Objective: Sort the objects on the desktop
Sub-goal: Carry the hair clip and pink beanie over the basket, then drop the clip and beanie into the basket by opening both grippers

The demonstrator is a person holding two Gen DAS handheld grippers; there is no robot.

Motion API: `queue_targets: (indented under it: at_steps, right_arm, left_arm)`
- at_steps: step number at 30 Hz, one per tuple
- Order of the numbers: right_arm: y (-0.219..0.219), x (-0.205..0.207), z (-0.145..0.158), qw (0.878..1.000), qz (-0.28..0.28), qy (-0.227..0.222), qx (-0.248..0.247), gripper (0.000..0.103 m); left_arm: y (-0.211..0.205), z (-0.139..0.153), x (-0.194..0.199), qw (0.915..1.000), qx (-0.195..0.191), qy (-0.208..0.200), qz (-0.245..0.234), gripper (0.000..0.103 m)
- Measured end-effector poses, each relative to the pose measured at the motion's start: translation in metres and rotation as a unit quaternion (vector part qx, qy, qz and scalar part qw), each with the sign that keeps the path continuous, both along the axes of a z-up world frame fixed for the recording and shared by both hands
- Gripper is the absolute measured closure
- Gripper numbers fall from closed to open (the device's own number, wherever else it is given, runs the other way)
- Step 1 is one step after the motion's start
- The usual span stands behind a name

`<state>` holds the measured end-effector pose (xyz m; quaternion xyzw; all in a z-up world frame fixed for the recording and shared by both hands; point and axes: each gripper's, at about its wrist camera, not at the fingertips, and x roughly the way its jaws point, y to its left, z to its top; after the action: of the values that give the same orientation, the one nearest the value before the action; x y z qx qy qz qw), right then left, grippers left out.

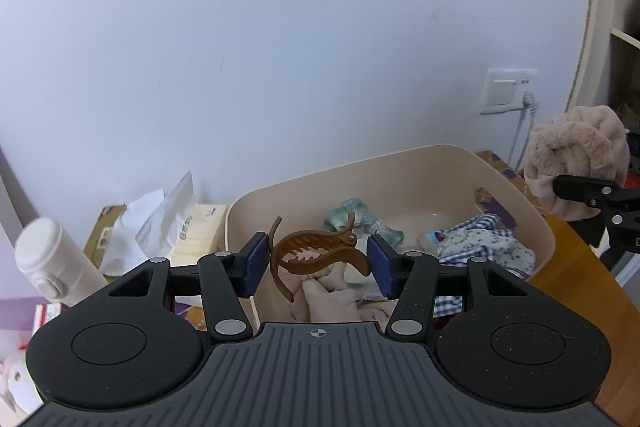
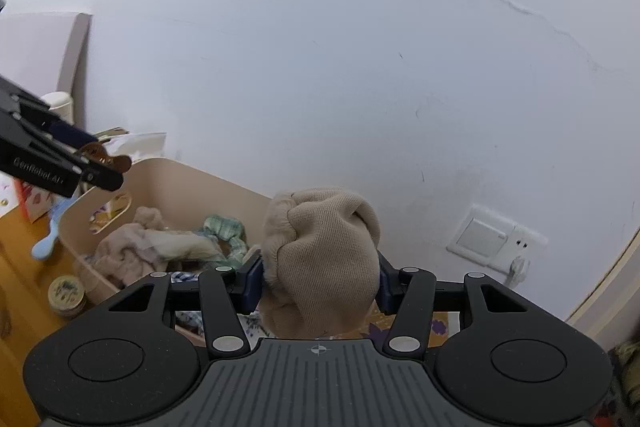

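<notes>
My left gripper (image 1: 318, 263) is shut on a brown hair claw clip (image 1: 316, 253), held in the air over the near edge of a beige plastic bin (image 1: 532, 223). The bin holds several cloth items, among them a green checked scrunchie (image 1: 360, 217) and blue patterned fabric (image 1: 484, 247). My right gripper (image 2: 318, 285) is shut on a beige fleece-lined knit hat (image 2: 320, 263), lifted near the bin's right side. That hat (image 1: 576, 163) shows at the right in the left wrist view. The left gripper (image 2: 88, 163) with the clip (image 2: 106, 155) appears at the left of the right wrist view.
A white bottle (image 1: 52, 263) and a tissue pack (image 1: 160, 227) stand left of the bin by the white wall. On the wooden desk (image 2: 24, 263) lie a round tin (image 2: 66, 293) and a light blue comb (image 2: 50, 235). A wall socket (image 2: 494, 239) sits to the right.
</notes>
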<state>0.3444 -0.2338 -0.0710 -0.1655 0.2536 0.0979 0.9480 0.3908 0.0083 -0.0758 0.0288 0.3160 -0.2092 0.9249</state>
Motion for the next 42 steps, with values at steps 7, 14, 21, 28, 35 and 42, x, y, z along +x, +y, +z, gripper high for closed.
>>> queue_targets:
  at_steps: [7, 14, 21, 28, 35, 42]
  right_arm:
    - [0.004, 0.025, -0.015, 0.999, -0.004, 0.025, 0.031, 0.053]
    - [0.014, 0.043, -0.037, 0.996, 0.03, 0.072, 0.037, 0.053]
    - [0.024, 0.055, -0.056, 0.994, 0.039, 0.104, 0.014, 0.042]
    - [0.029, 0.053, -0.065, 0.993, 0.037, 0.109, -0.004, 0.028]
    - [0.027, 0.047, -0.059, 0.995, 0.027, 0.098, -0.008, 0.011]
    - [0.023, 0.033, -0.052, 0.996, 0.015, 0.084, -0.017, 0.0]
  left_arm:
    - [-0.014, -0.023, 0.018, 0.9993, -0.008, 0.036, 0.011, 0.048]
    - [-0.026, -0.045, 0.028, 0.9978, 0.007, 0.066, 0.001, 0.048]
    - [-0.027, -0.059, 0.034, 0.9957, 0.012, 0.092, 0.008, 0.048]
    - [-0.019, -0.059, 0.033, 0.9937, 0.001, 0.111, 0.016, 0.029]
    - [-0.014, -0.054, 0.028, 0.9929, 0.004, 0.117, 0.023, 0.027]
    - [-0.007, -0.043, 0.02, 0.9938, 0.001, 0.107, 0.03, 0.027]
